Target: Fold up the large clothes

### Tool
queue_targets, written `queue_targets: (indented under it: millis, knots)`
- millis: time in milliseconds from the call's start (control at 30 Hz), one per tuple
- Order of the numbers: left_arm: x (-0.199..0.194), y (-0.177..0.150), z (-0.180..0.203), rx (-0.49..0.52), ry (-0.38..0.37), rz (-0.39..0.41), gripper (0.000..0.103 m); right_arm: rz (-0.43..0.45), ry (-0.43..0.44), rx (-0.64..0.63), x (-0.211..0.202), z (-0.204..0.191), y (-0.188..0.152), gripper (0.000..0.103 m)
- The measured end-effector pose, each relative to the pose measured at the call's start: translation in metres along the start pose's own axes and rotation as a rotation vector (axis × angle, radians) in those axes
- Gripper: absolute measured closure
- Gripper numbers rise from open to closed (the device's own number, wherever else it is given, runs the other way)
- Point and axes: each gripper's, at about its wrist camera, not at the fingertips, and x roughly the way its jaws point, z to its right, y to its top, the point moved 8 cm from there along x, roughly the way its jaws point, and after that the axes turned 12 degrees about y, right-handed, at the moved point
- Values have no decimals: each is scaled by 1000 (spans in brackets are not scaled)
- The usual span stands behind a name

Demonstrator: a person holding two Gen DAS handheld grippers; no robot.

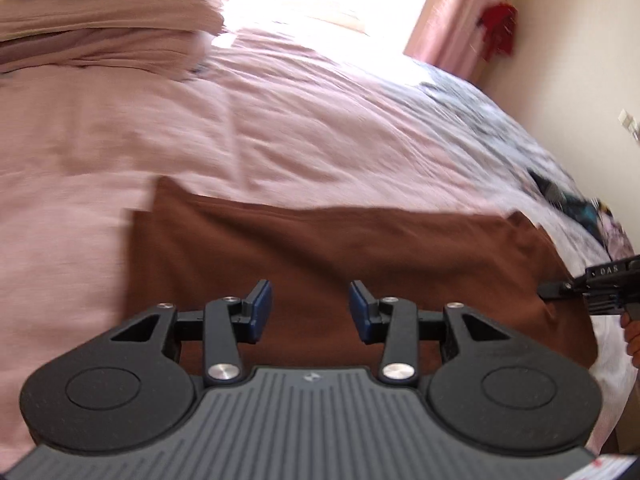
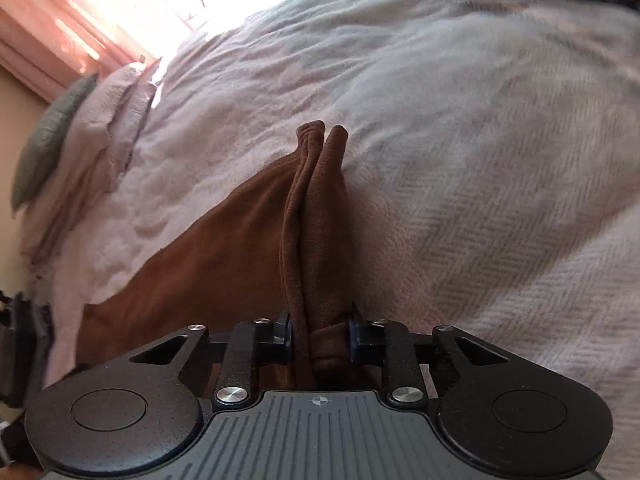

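A brown garment (image 1: 320, 248) lies spread flat across the pink bedcover (image 1: 280, 128). My left gripper (image 1: 311, 312) hovers open just above its near part, blue pads apart and nothing between them. At the garment's right end the right gripper (image 1: 560, 290) pinches the cloth. In the right wrist view my right gripper (image 2: 320, 340) is shut on a bunched fold of the brown garment (image 2: 316, 208), which stands up in two ridges ahead of the fingers and trails off to the left.
Stacked pink pillows (image 1: 100, 28) and a grey cushion (image 2: 48, 136) sit at the head of the bed. A pale woven blanket (image 2: 500, 160) covers the far side. Pink curtains (image 1: 448, 20) and a bright window lie beyond. A hand (image 1: 632, 336) holds the right gripper.
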Motion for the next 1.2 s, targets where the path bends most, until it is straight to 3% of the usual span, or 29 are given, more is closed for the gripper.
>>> queue_targets:
  millis: [167, 267, 333, 467, 600, 667, 767, 833, 900, 1067, 1133, 1200]
  knots:
    - [-45, 0, -103, -140, 90, 59, 66, 45, -239, -352, 3, -124, -13, 83]
    - [-62, -13, -150, -209, 116, 61, 66, 65, -427, -668, 35, -207, -53, 83]
    - [-67, -28, -172, -255, 115, 48, 66, 59, -476, -831, 71, -248, -95, 82]
    - [-72, -55, -205, -302, 149, 0, 66, -34, -454, -984, 144, -268, -183, 82]
    - [-77, -73, -230, -328, 198, -35, 66, -8, -486, -1043, 169, -251, -212, 75]
    - [-81, -76, -234, -326, 210, -39, 66, -27, -435, -1041, 159, -253, -211, 69]
    - [-84, -70, -218, -314, 196, -40, 66, -8, -201, -956, 112, -269, -207, 51]
    - [-84, -61, -196, -295, 167, -32, 66, 11, -72, -921, 77, -272, -205, 49]
    - [-79, -50, -164, -260, 102, -35, 66, 45, -8, -877, 46, -265, -193, 49]
    - [-52, -29, -74, -234, -119, -118, 65, 178, -82, -675, 6, -201, -132, 51]
    - [-33, -25, -46, -257, -198, -174, 63, 161, -130, -562, 10, -165, -112, 54]
    - [-9, -26, -29, -288, -215, -246, 62, 131, -137, -462, 20, -132, -98, 57]
